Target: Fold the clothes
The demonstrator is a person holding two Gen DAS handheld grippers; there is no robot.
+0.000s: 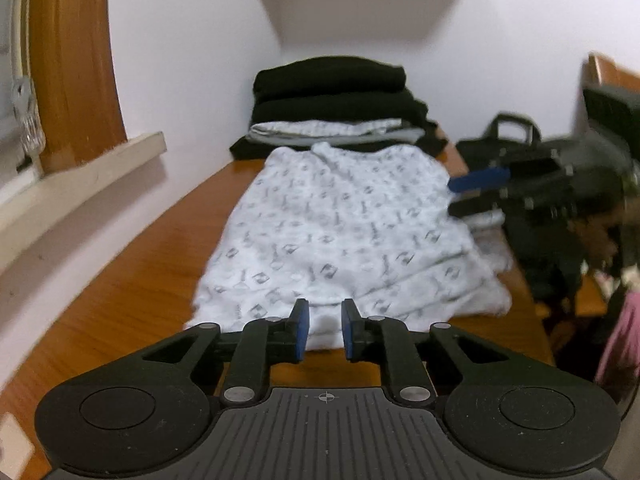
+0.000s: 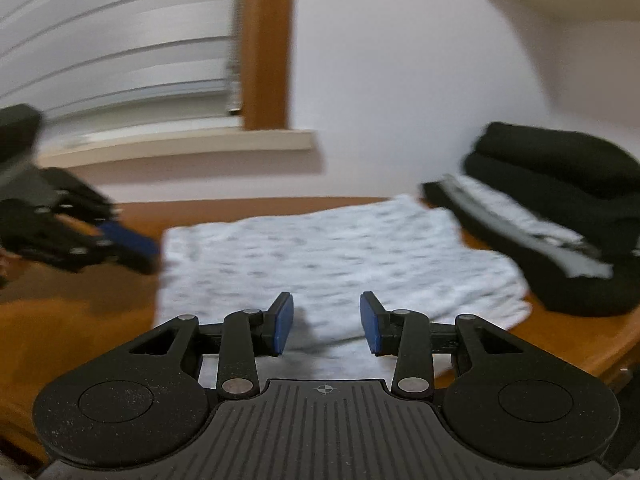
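A white garment with a grey printed pattern (image 1: 340,232) lies folded flat on the wooden table (image 1: 152,280). In the left wrist view my left gripper (image 1: 325,320) hovers at the garment's near edge, its blue pads a narrow gap apart with nothing pinched between them. In the same view, my right gripper (image 1: 468,194) reaches in at the garment's right edge. In the right wrist view the garment (image 2: 332,256) lies below and ahead of my right gripper (image 2: 326,320), which is open and empty. My left gripper (image 2: 128,248) shows blurred at the left there.
A stack of folded black and white clothes (image 1: 332,96) (image 2: 560,208) sits at the table's far end against the wall. A window sill (image 1: 80,168) runs along the left. A black bag (image 1: 516,136) and pink cloth (image 1: 624,344) sit off the table's right side.
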